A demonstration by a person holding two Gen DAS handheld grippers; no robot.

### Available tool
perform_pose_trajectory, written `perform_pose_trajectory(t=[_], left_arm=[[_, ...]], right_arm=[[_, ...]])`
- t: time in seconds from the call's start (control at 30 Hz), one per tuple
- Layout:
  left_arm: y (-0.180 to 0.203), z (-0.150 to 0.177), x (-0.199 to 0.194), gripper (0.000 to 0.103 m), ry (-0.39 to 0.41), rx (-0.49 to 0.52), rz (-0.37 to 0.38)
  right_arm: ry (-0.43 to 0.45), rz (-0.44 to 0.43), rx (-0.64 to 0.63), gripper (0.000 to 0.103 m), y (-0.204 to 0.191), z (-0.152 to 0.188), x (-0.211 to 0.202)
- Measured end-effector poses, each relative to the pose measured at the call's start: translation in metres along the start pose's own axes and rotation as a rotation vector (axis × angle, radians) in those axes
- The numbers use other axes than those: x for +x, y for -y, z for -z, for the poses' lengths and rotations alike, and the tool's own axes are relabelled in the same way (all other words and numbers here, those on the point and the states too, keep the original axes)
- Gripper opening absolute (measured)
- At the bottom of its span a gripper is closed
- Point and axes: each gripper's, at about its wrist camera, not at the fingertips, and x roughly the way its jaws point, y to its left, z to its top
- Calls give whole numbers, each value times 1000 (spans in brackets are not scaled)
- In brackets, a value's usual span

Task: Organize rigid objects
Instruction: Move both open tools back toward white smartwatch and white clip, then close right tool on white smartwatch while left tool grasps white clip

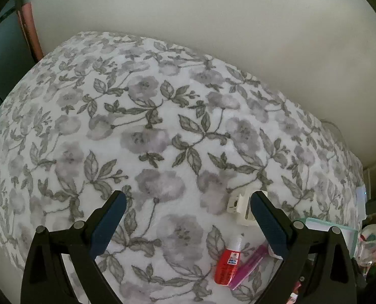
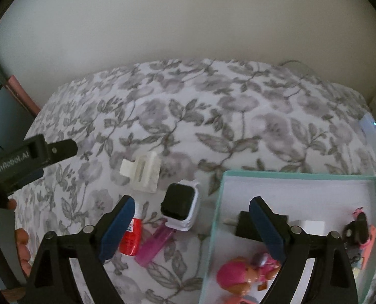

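Right wrist view: right gripper (image 2: 190, 224) hangs spread wide and empty between the teal box (image 2: 299, 176) and the smartwatch (image 2: 179, 205), glue bottle (image 2: 130, 238) and pink lighter (image 2: 153, 244) lying loose on the bed (image 2: 213, 116). Looks like a between-picks moment, so I'd guess the next move is dropping onto the watch and squeezing its sides. Left gripper (image 1: 188, 224) is spread apart and empty too, near the white clip (image 1: 240, 204).

A wide stretch of the flower-printed grey and white bedspread (image 1: 127, 131) is left bare toward the pale wall (image 1: 213, 12), and passage there is unhindered. Nearer, the way is crowded: a white plastic clip-shaped piece (image 2: 142, 171), a black-faced smartwatch in a white case (image 2: 180, 204), a red glue bottle with a white nozzle (image 2: 131, 235) and a translucent pink lighter (image 2: 153, 245) are gathered close together, the watch touching the lighter. Just beside them the mint-green walled cardboard box (image 2: 302, 176) is set; its far half is free, while a black charger plug (image 2: 243, 224), a pink toy figure (image 2: 241, 271) and other small pieces are lodged in its near half.
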Motion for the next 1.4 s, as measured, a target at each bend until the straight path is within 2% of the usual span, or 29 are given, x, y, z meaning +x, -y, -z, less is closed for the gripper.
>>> perform_pose_trajectory(t=[0.23,0.4,0.57,0.7,1.13,1.2,1.23,1.4], left_arm=[[6,3,15,98,-51,20,15],[11,5,23,98,-71,34,29],[12,7,33,98,-97,31,35],[13,9,41,98,-114,22,51],[29,17,62,98,-131,22,87],[31,18,65,98,-131,28,92],[33,18,66,98,-131,27,96],[35,19,76,98,-139,9,115]], right_arm=[[4,-36,55,90,4,-1,8],[17,-50,55,75,0,-2,12],[8,-58,49,67,-4,-3,18],[7,-62,43,57,-6,-3,23],[1,-97,91,45,-1,-3,40],[2,-96,93,37,0,-2,41],[2,-98,97,35,1,-2,42],[3,-109,96,34,3,-2,41]])
